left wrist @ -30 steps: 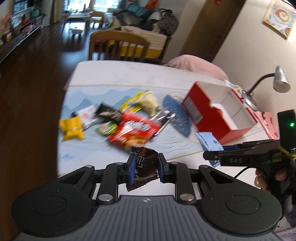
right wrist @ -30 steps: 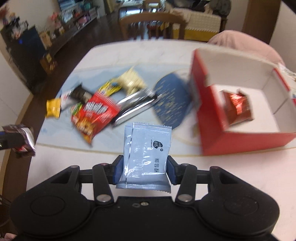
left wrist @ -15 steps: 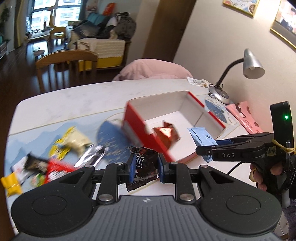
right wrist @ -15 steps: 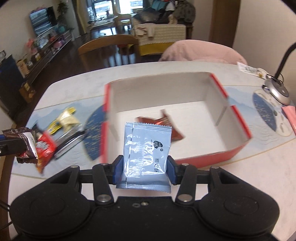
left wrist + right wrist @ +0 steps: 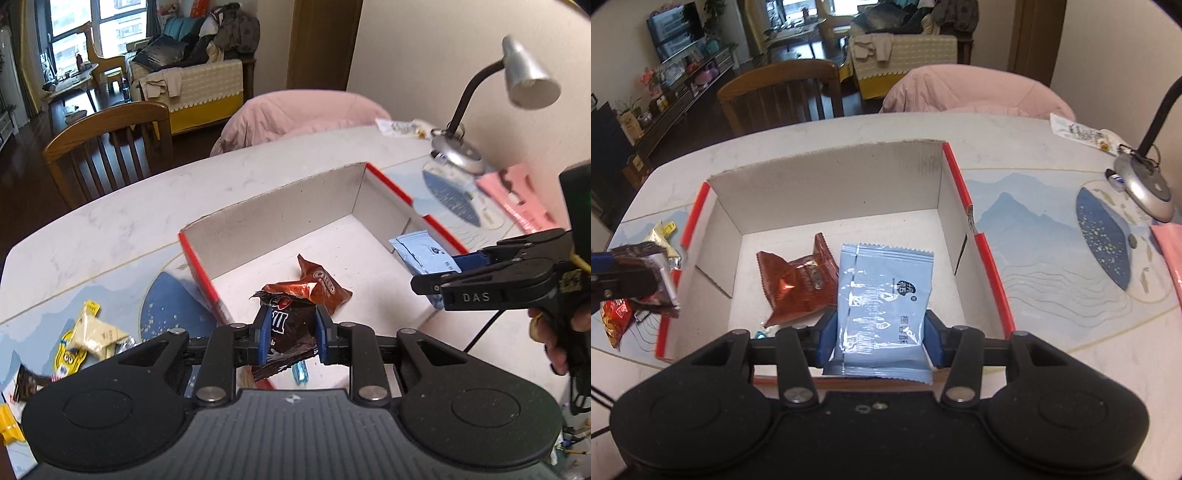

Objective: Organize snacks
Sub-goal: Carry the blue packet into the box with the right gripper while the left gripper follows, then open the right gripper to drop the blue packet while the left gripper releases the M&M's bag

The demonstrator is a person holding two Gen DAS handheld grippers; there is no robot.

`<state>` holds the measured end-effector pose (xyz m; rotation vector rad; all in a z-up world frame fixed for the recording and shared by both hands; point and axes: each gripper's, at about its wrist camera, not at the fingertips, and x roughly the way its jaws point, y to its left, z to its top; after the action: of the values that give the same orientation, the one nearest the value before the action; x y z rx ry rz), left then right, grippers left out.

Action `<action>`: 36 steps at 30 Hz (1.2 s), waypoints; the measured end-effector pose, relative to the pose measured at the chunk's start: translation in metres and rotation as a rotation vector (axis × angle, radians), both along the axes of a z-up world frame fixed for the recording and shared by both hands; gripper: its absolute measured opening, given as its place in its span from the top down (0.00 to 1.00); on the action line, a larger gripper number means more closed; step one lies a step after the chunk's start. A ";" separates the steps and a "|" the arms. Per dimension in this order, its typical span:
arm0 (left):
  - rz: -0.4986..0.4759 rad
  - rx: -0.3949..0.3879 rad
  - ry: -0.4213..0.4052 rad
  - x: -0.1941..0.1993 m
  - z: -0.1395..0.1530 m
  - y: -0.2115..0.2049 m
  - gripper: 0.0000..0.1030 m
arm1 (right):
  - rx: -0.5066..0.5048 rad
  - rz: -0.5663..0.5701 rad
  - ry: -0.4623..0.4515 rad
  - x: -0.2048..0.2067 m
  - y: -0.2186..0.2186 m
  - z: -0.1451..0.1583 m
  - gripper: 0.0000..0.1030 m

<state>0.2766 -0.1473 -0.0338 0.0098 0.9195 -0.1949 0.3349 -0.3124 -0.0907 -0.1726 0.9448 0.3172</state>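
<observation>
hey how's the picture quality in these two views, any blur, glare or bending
Left wrist view: snack pile at the left edge smeared by blur, box sharp, table edge bowed by the fisheye. Right wrist view: mostly sharp, glare streaks on the blue packet, dark vignette in the corners.

Glossy foil packets [image 5: 798, 284]; matt cardboard box [image 5: 827, 184]; marbled tabletop [image 5: 122, 221].

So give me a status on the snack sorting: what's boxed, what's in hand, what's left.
Boxed: one copper-red packet lies in the red box. In hand: the left gripper clamps a brown candy bag, the right gripper a light blue sachet, both at the box. Left: the yellow packets and other snacks on the table.
</observation>
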 end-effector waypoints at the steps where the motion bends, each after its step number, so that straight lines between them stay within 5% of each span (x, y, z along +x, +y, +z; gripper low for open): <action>1: 0.001 0.011 0.009 0.006 -0.003 -0.005 0.77 | 0.000 0.010 0.009 0.003 -0.001 -0.002 0.55; 24: 0.020 0.147 0.261 0.067 -0.080 -0.057 0.77 | -0.036 0.055 0.160 0.040 -0.001 -0.043 0.55; 30: 0.040 0.102 0.272 0.065 -0.082 -0.054 0.77 | -0.023 0.069 0.152 0.039 -0.003 -0.042 0.53; 36: 0.069 0.025 0.260 0.058 -0.078 -0.042 0.76 | 0.008 0.082 0.124 0.030 -0.004 -0.034 0.41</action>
<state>0.3348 -0.1895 -0.1115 -0.0245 1.1796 -0.1224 0.3649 -0.3166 -0.1246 -0.1860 1.0604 0.4114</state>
